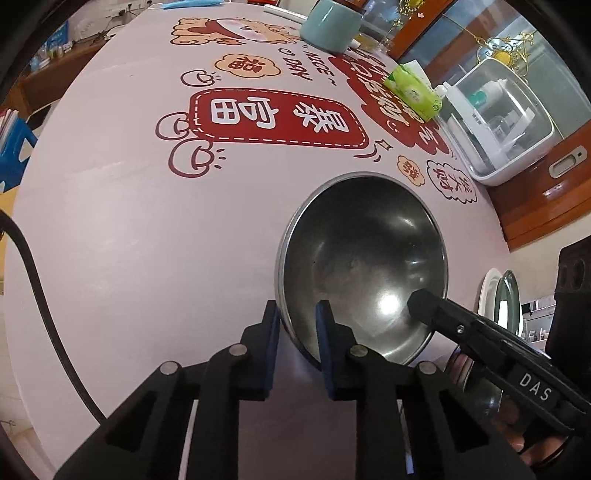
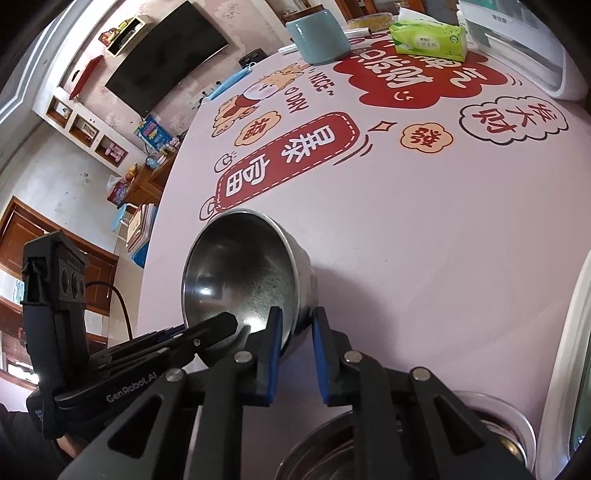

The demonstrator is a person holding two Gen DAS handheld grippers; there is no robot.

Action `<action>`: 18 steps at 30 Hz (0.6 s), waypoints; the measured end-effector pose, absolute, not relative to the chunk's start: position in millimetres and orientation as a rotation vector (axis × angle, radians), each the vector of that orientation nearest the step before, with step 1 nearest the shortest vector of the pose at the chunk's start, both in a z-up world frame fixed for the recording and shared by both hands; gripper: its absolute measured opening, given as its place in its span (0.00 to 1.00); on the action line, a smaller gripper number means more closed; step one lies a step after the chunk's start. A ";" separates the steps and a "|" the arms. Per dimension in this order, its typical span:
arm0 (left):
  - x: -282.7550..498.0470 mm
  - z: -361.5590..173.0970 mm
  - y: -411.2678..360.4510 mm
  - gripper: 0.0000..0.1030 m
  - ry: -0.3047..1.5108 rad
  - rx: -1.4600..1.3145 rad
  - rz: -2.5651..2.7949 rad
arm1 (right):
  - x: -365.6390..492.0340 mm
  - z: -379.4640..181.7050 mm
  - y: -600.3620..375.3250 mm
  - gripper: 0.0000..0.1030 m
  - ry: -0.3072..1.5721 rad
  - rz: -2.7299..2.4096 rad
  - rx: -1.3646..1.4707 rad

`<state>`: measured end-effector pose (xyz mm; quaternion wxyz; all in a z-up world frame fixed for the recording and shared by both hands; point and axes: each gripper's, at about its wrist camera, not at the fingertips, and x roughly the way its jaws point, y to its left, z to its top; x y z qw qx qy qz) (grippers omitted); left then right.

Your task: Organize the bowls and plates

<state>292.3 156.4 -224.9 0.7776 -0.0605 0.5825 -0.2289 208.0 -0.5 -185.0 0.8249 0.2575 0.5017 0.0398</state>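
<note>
A steel bowl (image 1: 364,266) is held tilted above the pink printed tablecloth (image 1: 129,229). My left gripper (image 1: 297,314) is shut on its near rim, one finger inside and one outside. My right gripper (image 2: 295,319) is shut on the opposite rim of the same bowl (image 2: 240,273). The right gripper's finger (image 1: 428,301) shows inside the bowl in the left wrist view. The left gripper's finger (image 2: 218,325) shows inside it in the right wrist view. Another steel bowl (image 2: 332,450) lies below the right gripper, beside a white plate (image 2: 517,424).
A teal jar (image 1: 330,24), a green tissue pack (image 1: 412,90) and a white lidded box (image 1: 506,122) stand at the table's far side. White plates (image 1: 495,295) stand on edge at the right. A blue face mask (image 2: 231,83) lies far off.
</note>
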 end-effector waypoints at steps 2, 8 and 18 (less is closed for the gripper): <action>290.4 -222.4 157.6 0.17 1.251 -0.125 -0.493 | 206.4 -182.3 0.2 0.15 1.056 0.095 0.544; 282.9 -212.0 158.5 0.16 1.233 -0.104 -0.490 | 200.9 -172.1 0.5 0.15 1.019 0.113 0.529; 260.4 -185.2 153.0 0.16 1.169 -0.066 -0.519 | 177.7 -148.5 -5.2 0.13 0.939 0.131 0.504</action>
